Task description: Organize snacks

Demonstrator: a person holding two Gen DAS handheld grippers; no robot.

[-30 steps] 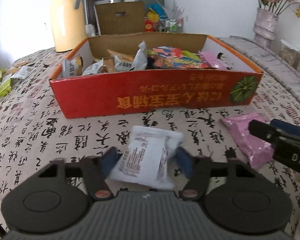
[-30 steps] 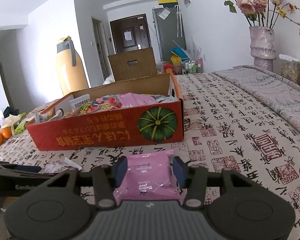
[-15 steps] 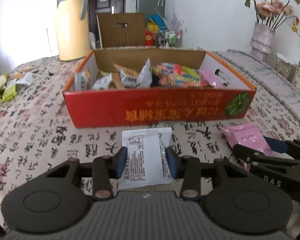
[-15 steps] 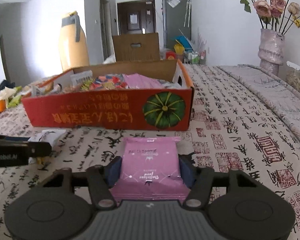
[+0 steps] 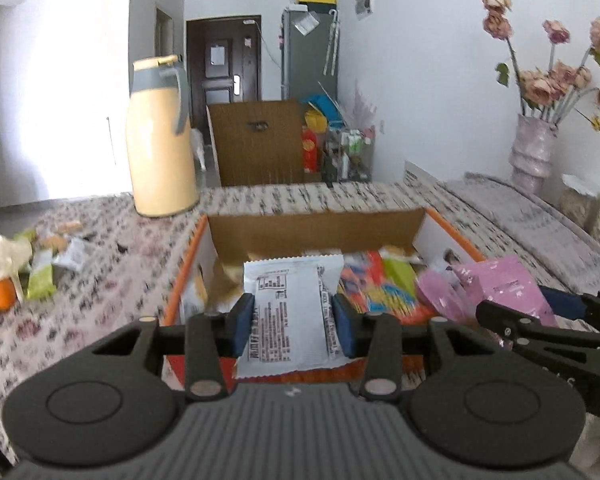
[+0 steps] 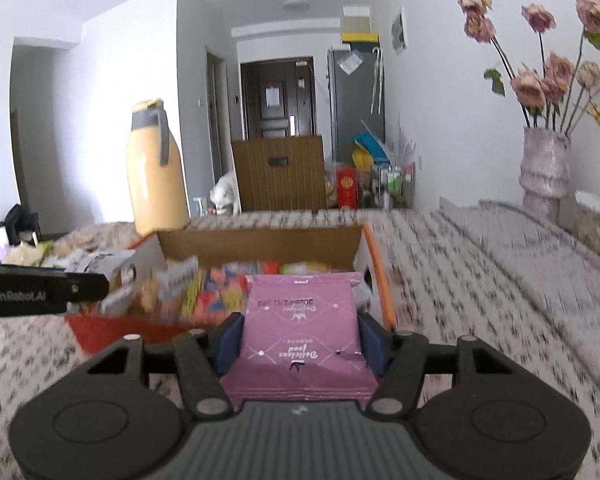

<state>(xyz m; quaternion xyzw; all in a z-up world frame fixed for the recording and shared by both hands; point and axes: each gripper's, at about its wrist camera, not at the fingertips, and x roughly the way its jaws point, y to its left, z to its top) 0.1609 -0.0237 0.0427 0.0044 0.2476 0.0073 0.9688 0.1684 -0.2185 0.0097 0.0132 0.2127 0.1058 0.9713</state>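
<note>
Lifting off the tablecloth (image 6: 480, 280), the left gripper (image 5: 294, 316) grips a white packet (image 5: 290, 312) and the right gripper (image 6: 300, 336) a pink packet (image 6: 300, 332), both now raised before the open box (image 5: 316, 226), ready to drop in.

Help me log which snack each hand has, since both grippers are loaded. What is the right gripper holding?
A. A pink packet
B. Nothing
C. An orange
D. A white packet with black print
A: in the right wrist view the right gripper has its blue pads pressed on both sides of the pink packet, lifted in front of the red box; the white packet sits in the left gripper.
</note>
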